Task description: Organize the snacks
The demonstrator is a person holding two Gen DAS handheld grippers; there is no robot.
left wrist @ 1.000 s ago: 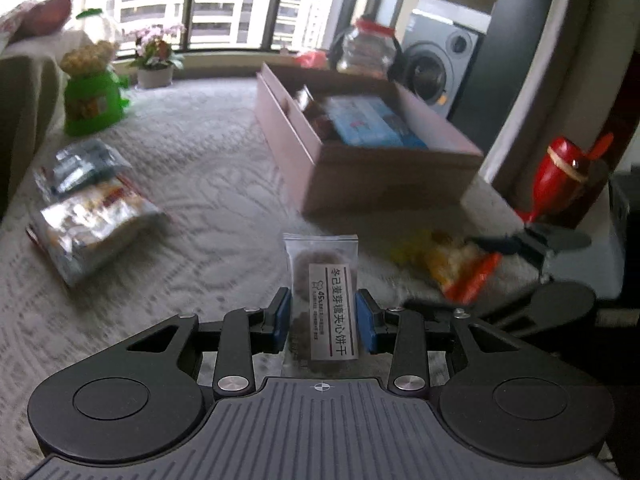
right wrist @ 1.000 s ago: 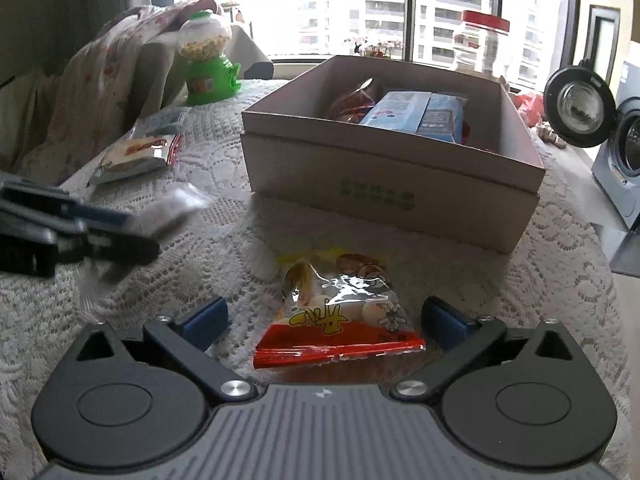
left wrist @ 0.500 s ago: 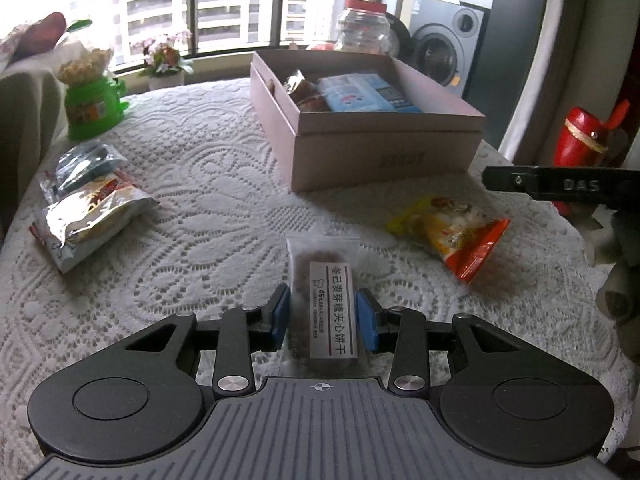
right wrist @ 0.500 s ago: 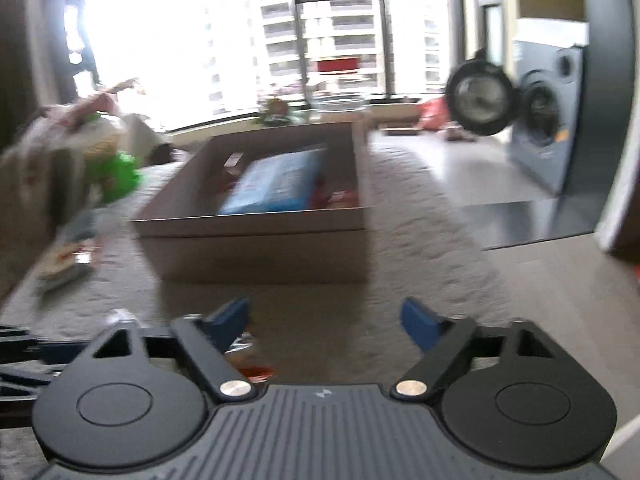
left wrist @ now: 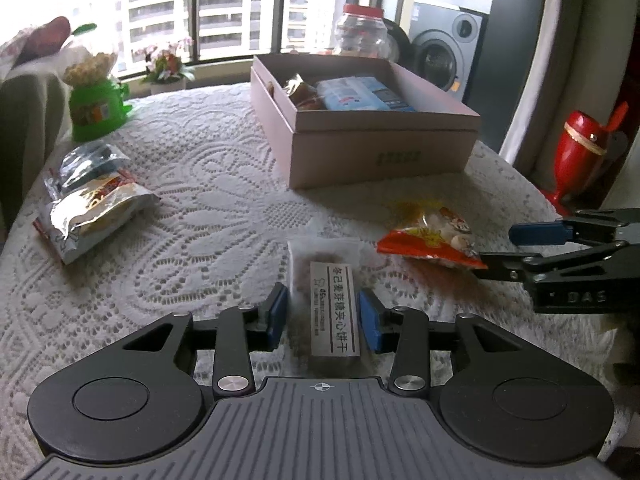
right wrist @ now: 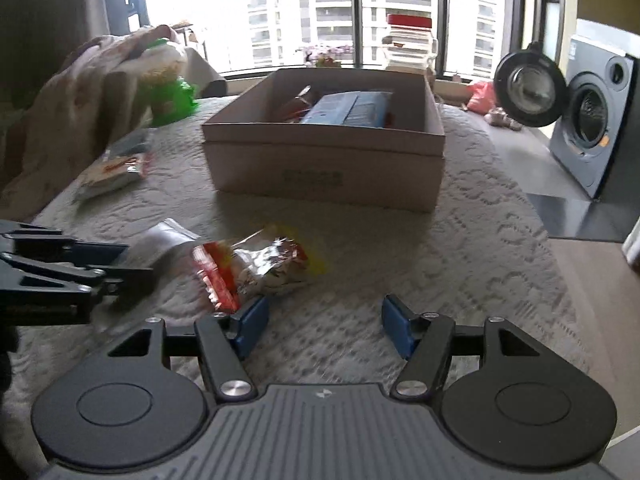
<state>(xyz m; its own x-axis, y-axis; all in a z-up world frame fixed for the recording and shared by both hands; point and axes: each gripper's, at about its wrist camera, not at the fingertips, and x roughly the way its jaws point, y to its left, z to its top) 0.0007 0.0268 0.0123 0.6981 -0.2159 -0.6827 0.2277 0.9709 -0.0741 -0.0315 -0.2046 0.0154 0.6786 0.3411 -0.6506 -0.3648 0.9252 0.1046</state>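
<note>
A clear biscuit packet with a white label (left wrist: 332, 308) lies on the lace tablecloth between the blue pads of my left gripper (left wrist: 323, 318), whose jaws are opening; thin gaps show beside the packet. A red and yellow snack bag (left wrist: 428, 236) rests to its right. My right gripper (right wrist: 324, 326) hovers over bare cloth with its jaws closing and nothing between them; that bag (right wrist: 256, 268) sits just past its left finger. The pink cardboard box (left wrist: 384, 122) stands further back, holding a blue packet (left wrist: 360, 94) and a brown one.
Two more snack bags (left wrist: 92, 208) lie at the table's left edge. A green candy dispenser (left wrist: 96, 104) and a red-lidded jar (left wrist: 362, 32) stand at the back. Off the right table edge are a red ornament (left wrist: 580, 148) and a washing machine (right wrist: 592, 116).
The left pads have spread a little around the biscuit packet. The right gripper's jaws have narrowed, and the snack bag that lay between them is now off its left finger.
</note>
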